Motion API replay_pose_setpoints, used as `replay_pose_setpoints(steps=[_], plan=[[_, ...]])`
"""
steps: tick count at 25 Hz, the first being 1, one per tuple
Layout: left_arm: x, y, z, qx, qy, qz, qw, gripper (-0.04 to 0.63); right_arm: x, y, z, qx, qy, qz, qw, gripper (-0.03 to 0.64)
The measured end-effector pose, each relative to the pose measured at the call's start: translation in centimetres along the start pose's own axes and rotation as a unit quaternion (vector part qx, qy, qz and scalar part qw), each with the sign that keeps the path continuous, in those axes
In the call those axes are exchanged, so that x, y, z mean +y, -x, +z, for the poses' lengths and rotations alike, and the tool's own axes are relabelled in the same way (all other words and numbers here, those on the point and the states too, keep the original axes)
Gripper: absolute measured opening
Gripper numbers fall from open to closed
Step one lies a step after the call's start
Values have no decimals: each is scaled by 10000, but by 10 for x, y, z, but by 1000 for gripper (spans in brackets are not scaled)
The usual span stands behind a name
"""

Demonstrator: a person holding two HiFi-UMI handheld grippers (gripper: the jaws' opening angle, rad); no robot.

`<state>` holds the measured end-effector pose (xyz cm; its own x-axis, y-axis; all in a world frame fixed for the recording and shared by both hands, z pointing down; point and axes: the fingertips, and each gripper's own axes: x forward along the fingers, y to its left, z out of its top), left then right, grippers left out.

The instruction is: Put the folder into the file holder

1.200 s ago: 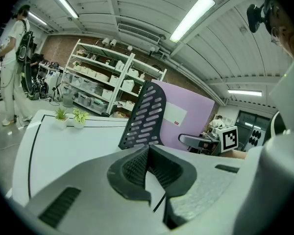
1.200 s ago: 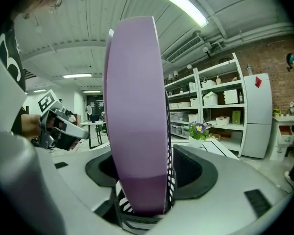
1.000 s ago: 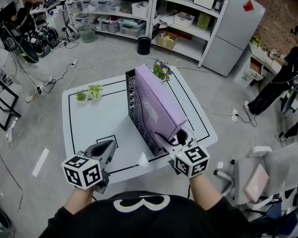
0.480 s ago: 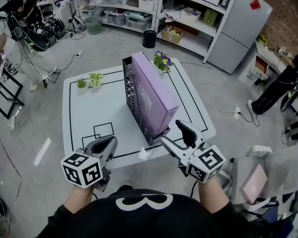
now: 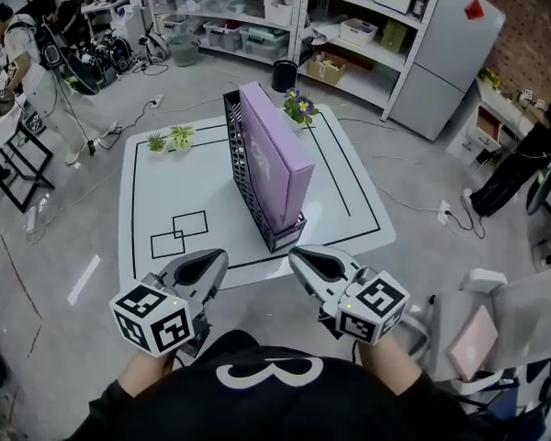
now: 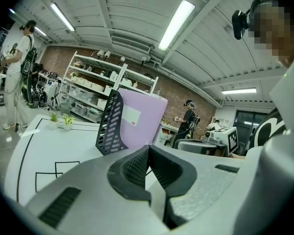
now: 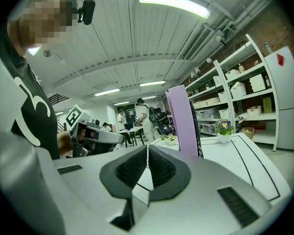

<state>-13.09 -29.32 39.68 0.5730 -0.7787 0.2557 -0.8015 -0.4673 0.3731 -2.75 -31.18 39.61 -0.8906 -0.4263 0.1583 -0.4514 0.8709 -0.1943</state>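
**Folder stands in holder as both grippers hang back at table's edge**

From my remote station I see the lilac folder [image 5: 274, 159] upright inside the black mesh file holder [image 5: 241, 168], which sits near the middle of the white table [image 5: 165, 191]. The holder's perforated wall runs along the folder's left flank in the head view, and the folder rises well above it.

My left gripper [image 5: 220, 258] hovers at the table's near edge, left of the holder and apart from it. Its own view shows the two ribbed pads pressed together with nothing between them.

My right gripper [image 5: 294, 254] hangs just short of the holder's near end without touching it. Its jaws have just been closing and now meet pad to pad, empty, with the folder and mesh wall visible beyond the tips in its view.

Two small green plants [image 5: 168, 140] stand at the table's far left corner. A pot of purple flowers [image 5: 299, 107] sits at the far edge, just beside the holder's far end. Two overlapping black square outlines [image 5: 179, 234] mark the tabletop ahead of the left gripper.
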Motion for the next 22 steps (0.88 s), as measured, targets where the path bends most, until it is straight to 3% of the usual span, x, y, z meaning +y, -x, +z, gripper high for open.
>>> replay_pose_setpoints(steps=[6,22], plan=[[-23,2,-5,-3,-120,-117,9999,6,9,9,-4,-99,-479,158,9987,3],[-43,-2,0,-109,-190,-122,9997,5,11,20,2,-27,-341,130,9993,3]])
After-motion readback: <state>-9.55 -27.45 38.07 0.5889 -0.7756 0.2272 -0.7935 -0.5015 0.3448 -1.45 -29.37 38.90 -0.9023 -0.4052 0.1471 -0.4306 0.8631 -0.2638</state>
